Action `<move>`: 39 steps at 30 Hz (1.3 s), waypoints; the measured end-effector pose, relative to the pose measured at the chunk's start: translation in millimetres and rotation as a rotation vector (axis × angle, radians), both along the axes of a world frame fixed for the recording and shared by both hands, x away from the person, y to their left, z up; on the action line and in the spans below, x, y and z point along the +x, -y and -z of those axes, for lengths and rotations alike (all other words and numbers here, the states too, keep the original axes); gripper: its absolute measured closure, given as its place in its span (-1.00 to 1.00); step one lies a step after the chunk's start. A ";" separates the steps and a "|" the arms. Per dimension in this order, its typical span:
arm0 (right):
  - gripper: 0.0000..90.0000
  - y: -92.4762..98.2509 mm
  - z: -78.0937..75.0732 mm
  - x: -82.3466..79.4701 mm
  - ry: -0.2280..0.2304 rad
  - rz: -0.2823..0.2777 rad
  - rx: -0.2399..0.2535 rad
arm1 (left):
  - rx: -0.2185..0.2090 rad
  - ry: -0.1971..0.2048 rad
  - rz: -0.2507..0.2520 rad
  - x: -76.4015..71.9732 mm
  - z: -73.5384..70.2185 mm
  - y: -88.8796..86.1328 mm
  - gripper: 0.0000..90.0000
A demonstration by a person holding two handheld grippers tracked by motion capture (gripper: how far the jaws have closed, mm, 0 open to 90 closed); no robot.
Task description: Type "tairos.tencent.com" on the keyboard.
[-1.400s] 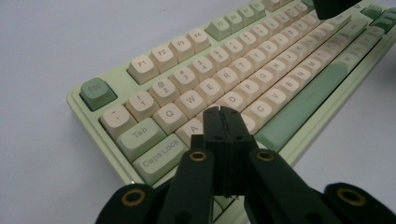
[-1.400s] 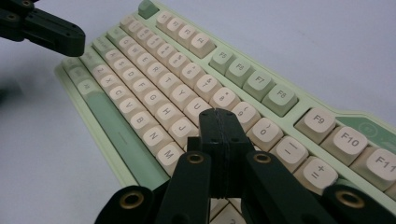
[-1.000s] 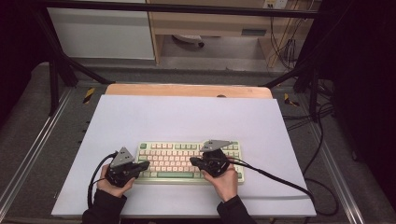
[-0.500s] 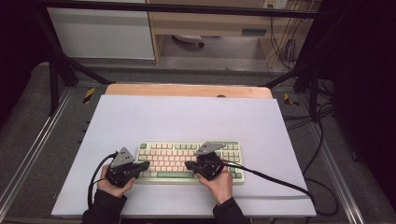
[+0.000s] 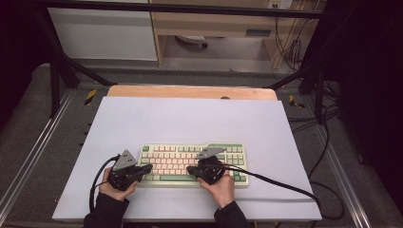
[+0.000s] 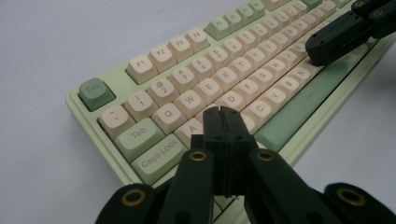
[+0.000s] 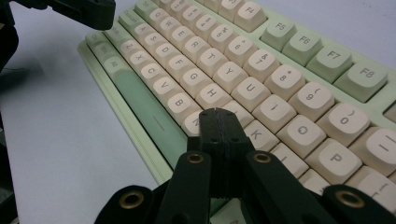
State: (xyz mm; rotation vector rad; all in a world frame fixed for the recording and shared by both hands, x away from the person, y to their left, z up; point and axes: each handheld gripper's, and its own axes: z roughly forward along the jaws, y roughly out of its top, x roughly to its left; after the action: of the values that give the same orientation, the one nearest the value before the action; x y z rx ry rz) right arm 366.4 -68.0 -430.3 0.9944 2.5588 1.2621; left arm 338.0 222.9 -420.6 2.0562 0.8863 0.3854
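Both tongs are pressed together with nothing in them. Left tongs [image 6: 223, 113] sit over the S key area, right tongs [image 7: 219, 116] around J/N, so they're basically used as poking sticks. The keyboard [image 5: 190, 161] lies near the front of the desk [image 5: 190, 118], hands at its two ends. Looks like the typing step is underway; the next press needs a closed tip dropped squarely on one key without clipping its neighbours. Cables [image 5: 275, 180] trail off to the sides, nothing else is in the way.
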 end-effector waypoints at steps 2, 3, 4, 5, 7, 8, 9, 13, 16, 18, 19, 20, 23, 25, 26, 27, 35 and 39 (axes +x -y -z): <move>1.00 -0.2 0.3 -0.3 -0.001 0.000 0.002 | 0.000 0.000 0.001 -0.1 0.0 0.2 1.00; 1.00 -0.2 0.3 -0.2 -0.001 0.000 0.002 | 0.000 0.001 0.001 -0.1 -0.1 0.3 1.00; 1.00 -0.1 0.6 0.0 0.001 -0.002 -0.001 | 0.000 0.001 0.001 -0.1 -0.1 0.2 1.00; 1.00 0.0 0.7 -0.1 -0.001 -0.003 -0.007 | -0.001 0.001 0.001 -0.2 -0.2 0.2 1.00; 1.00 -0.8 2.7 -0.5 -0.004 -0.002 -0.013 | -0.002 0.001 0.000 -0.1 -0.2 0.1 1.00; 1.00 -0.8 3.0 -0.6 0.002 -0.006 -0.011 | -0.001 0.001 0.001 -0.1 -0.2 0.1 1.00; 1.00 -0.8 2.6 -0.7 0.002 -0.009 -0.011 | -0.001 0.001 0.001 -0.2 -0.2 0.1 1.00; 1.00 0.8 -1.6 -1.8 0.006 -0.008 0.000 | -0.003 0.003 0.000 -0.4 -1.0 -0.2 1.00; 1.00 4.3 -7.3 -2.3 0.019 -0.008 0.006 | -0.006 0.004 0.000 -0.5 -1.6 -0.9 1.00; 1.00 7.5 -11.5 -2.4 0.029 -0.007 0.003 | -0.008 0.006 -0.002 -0.8 -2.6 -1.4 1.00; 1.00 9.5 -13.4 -2.3 0.034 -0.004 0.005 | -0.010 0.007 -0.003 -1.1 -3.1 -1.7 1.00; 1.00 12.1 -15.4 -2.1 0.037 -0.001 0.007 | -0.011 0.010 -0.003 -1.2 -3.7 -2.1 1.00; 0.97 21.7 -20.6 -1.9 0.044 0.019 0.017 | -0.019 0.010 -0.004 -1.3 -5.5 -3.9 1.00; 0.93 29.5 -23.4 -1.9 0.047 0.031 0.015 | -0.022 0.011 -0.003 -1.1 -6.7 -5.4 0.97; 0.90 33.7 -24.5 -2.0 0.050 0.040 0.013 | -0.024 0.008 -0.002 -0.9 -7.0 -5.9 0.92; 0.87 38.1 -25.4 -1.8 0.054 0.045 0.012 | -0.023 0.004 0.000 -0.7 -7.3 -6.3 0.87; 0.30 70.8 -29.8 -1.9 0.068 0.093 -0.012 | -0.005 0.015 -0.022 0.7 -10.0 -15.7 0.28; 0.01 92.9 -29.5 -4.1 0.071 0.124 -0.010 | -0.003 0.015 -0.040 1.8 -10.0 -24.3 -0.02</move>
State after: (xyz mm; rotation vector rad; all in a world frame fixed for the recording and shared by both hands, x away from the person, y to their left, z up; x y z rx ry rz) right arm 362.3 -160.9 -400.8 1.0673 2.4081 1.2277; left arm 339.8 247.2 -410.6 2.0336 0.9195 0.4201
